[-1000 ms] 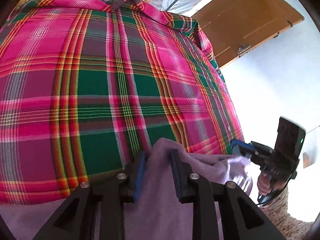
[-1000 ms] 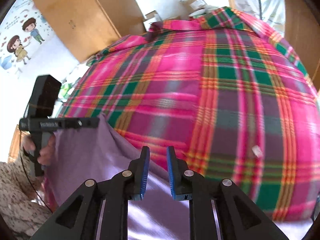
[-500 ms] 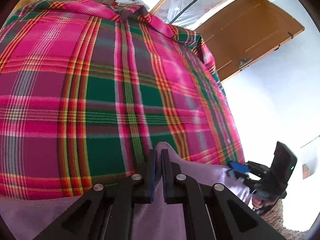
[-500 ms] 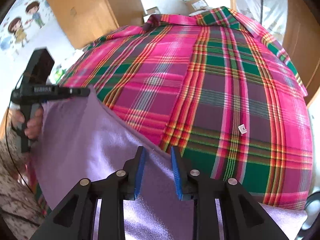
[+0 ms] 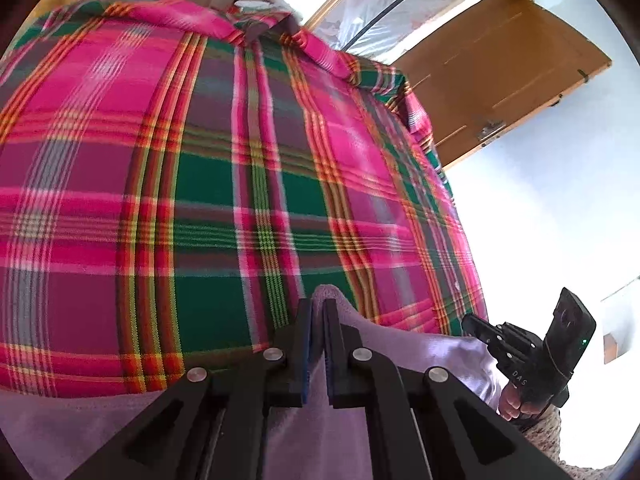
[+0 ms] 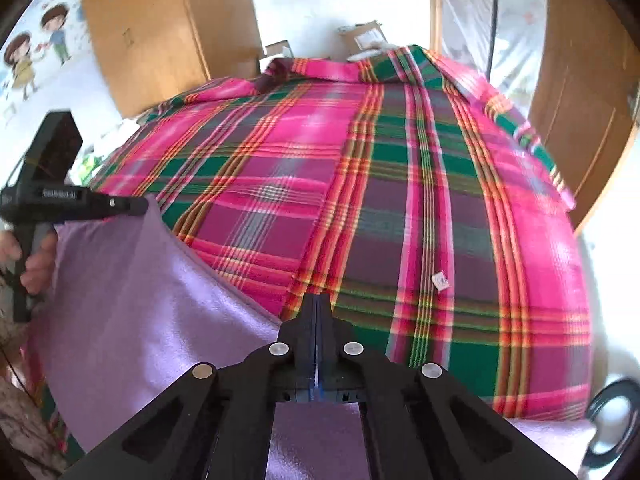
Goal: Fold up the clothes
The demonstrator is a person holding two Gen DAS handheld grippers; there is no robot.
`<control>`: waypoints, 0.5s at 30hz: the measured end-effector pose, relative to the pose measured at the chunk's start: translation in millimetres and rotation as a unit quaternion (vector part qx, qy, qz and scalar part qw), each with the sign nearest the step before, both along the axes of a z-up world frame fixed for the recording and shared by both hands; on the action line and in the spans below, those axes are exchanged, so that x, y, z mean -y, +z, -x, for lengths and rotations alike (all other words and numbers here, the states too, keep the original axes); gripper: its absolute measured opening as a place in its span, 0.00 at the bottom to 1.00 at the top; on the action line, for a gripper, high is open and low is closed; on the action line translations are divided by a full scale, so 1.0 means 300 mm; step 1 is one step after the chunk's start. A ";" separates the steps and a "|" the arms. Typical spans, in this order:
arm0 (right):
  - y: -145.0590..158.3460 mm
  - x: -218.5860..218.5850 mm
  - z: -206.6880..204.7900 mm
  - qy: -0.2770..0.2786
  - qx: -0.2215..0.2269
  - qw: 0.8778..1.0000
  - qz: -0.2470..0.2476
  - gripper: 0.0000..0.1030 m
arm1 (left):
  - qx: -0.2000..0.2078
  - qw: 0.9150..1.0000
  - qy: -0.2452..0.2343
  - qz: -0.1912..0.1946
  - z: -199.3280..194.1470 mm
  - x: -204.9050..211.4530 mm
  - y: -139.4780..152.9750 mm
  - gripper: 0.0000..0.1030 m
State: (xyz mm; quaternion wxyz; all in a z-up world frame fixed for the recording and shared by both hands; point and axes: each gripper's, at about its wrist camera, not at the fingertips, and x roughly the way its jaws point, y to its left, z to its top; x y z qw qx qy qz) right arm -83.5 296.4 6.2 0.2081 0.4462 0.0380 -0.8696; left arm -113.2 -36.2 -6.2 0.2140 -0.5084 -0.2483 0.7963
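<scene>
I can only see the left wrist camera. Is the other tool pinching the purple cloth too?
Observer: Yes, the right tool is shut on the cloth, at its edge.
Operator: Is anything lying on the blanket?
Observer: A small white tag sits on the blanket, just right of that tool.
Operator: What's on the wall?
Observer: A cartoon of two kids, far left.

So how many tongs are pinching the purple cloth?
2. The left tongs pinch one part of the purple cloth's edge, and the right tongs pinch another part further along. Both are over the plaid blanket.
</scene>
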 end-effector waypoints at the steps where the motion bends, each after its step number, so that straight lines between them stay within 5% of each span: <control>1: -0.003 -0.003 0.000 -0.004 0.000 1.000 0.001 0.01 | 0.004 1.000 0.001 -0.001 0.003 0.000 -0.008 0.05; 8: 0.018 0.062 -0.082 0.036 -0.018 0.998 0.041 0.15 | 0.006 1.000 0.004 0.005 0.005 -0.004 -0.024 0.06; 15: -0.040 0.131 -0.069 0.006 -0.002 1.000 0.010 0.16 | 0.007 1.000 0.006 0.007 -0.002 0.002 -0.020 0.09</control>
